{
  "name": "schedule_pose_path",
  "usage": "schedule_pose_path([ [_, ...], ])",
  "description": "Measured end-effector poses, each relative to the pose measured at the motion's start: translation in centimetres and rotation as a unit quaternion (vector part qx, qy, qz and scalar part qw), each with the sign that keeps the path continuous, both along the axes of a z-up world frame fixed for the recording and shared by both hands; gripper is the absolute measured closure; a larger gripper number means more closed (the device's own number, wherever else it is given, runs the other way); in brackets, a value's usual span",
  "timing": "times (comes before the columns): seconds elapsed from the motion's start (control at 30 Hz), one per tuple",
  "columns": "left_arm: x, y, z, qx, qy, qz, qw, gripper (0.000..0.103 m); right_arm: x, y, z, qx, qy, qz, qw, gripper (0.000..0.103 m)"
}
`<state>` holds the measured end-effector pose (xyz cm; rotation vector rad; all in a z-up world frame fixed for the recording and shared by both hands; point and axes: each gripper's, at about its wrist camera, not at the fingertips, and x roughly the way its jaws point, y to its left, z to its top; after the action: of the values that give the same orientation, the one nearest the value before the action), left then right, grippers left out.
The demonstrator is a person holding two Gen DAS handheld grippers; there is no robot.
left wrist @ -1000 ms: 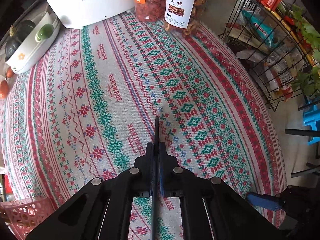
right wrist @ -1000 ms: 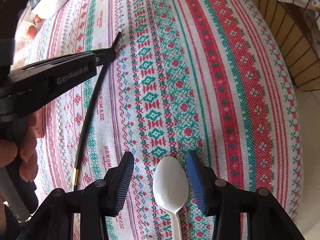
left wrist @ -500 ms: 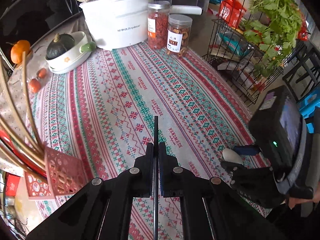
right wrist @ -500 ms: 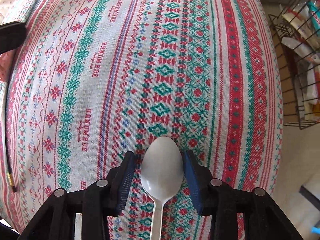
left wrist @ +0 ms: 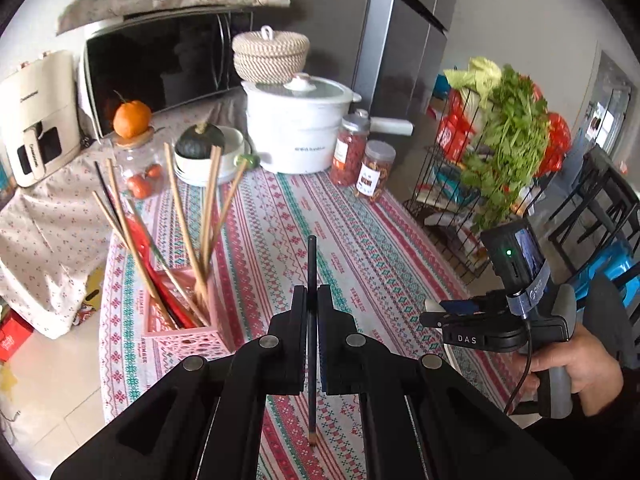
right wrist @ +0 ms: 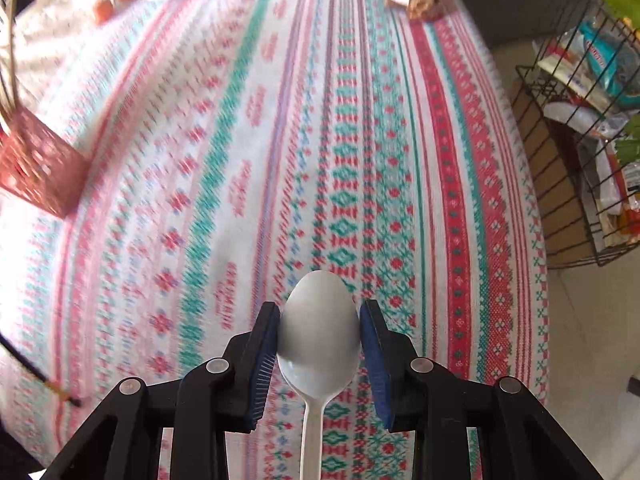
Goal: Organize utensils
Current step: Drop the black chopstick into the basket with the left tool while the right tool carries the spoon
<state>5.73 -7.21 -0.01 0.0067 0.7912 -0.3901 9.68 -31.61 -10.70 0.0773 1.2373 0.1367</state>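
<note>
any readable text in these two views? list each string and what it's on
"DAS" - white letters on the right tool's black body.
"HANDMADE" - woven repeatedly into the tablecloth; only roughly legible in the left wrist view, blurred in the right wrist view.
White pot: small dark brand line, too small to read.
Cream appliance: brand print, too small.
Two jars: labels with print, unreadable.
Strap on the right tool's camera: white logo, not legible.

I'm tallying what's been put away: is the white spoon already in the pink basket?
No, the white spoon is clamped between the right gripper's pads above the tablecloth, apart from the pink basket.
</note>
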Motion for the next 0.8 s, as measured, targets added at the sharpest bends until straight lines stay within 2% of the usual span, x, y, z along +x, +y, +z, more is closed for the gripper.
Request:
schedule_pose_path([
  [0.2, -1.1, 4.4, 3.2, -0.055, -0.060, 0.037, 0.9960, 0.099, 0.3, 0.8, 3.7, 0.053, -0.073, -0.006, 0.996, 0.067],
  [0.47, -1.5, 9.1, 7.9, -0.111, -0.125, 0.072, 0.9833, 0.099, 1.5, 2.8, 6.3, 0.085, -0.121, -0.002, 0.989, 0.067],
  [0.57, -2.0, 10.5, 9.2, -0.106, -0.158, 0.091, 0.9774, 0.099, 2.0, 3.4, 6.8, 0.093, -0.133, -0.005, 0.987, 0.067],
  [0.67, -2.3, 11.7, 9.7, -0.095, -0.175, 0.108, 0.9741, 0.099, 2.4, 4.0, 7.1, 0.101, -0.138, -0.002, 0.985, 0.067],
  [0.8, -1.2, 12.9, 8.8, -0.080, -0.162, 0.126, 0.9754, 0.099, 2.8, 4.8, 7.4, 0.106, -0.144, -0.001, 0.984, 0.067],
])
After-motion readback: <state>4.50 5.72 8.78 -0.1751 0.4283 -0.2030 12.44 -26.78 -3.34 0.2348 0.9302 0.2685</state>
